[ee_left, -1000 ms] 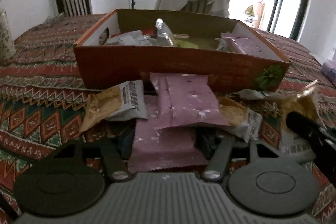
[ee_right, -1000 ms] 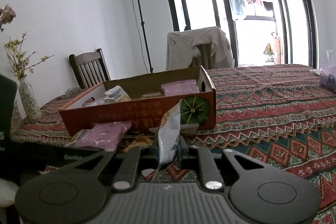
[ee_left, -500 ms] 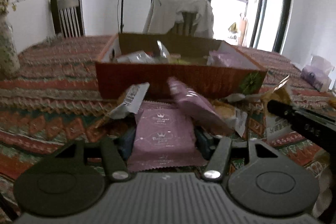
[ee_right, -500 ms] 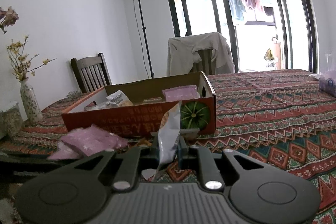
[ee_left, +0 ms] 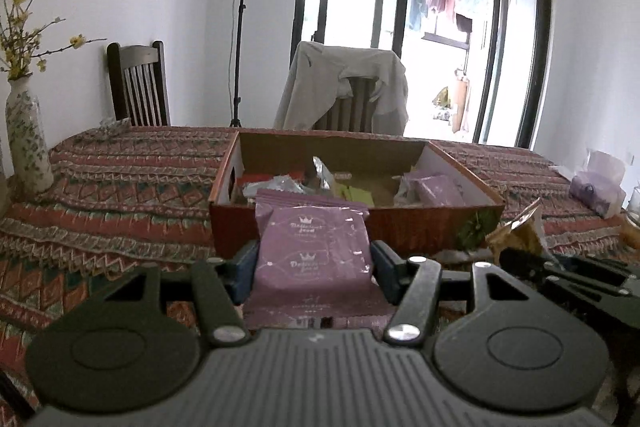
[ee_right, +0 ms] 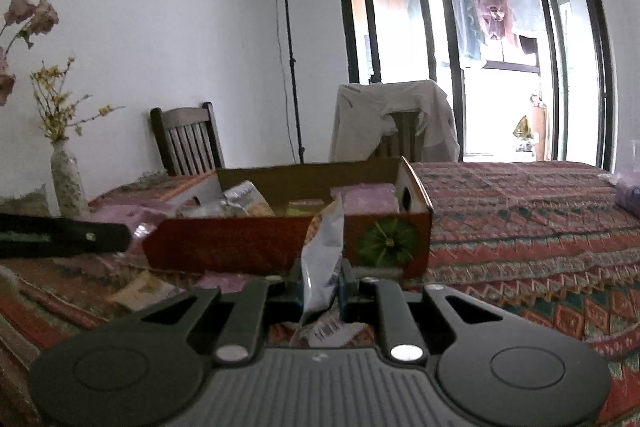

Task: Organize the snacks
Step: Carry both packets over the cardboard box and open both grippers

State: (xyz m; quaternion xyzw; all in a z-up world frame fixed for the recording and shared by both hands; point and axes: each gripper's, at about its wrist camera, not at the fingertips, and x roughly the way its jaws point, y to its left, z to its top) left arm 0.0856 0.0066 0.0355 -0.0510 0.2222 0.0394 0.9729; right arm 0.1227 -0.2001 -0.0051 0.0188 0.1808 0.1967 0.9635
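The flat purple foil snack packet (ee_left: 316,247) sits clamped in the left tool (ee_left: 314,265), raised just near of the orange cardboard box (ee_left: 400,223) on the patterned bench (ee_left: 120,187). The right tool (ee_right: 322,285) pinches a white crinkled snack bag (ee_right: 324,259) upright, near the box's right end. To land the packet well, I would carry it clear over the near wall before letting go.

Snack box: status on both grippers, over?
Left gripper shut on purple packet. Right gripper shut on white packet. Box ahead, open, path clear.

Purple packet (ee_left: 316,251) carries crown marks and script lettering, too blurred to read; the white wrapper (ee_right: 323,267) shows print below, likewise unreadable; no legible text anywhere.
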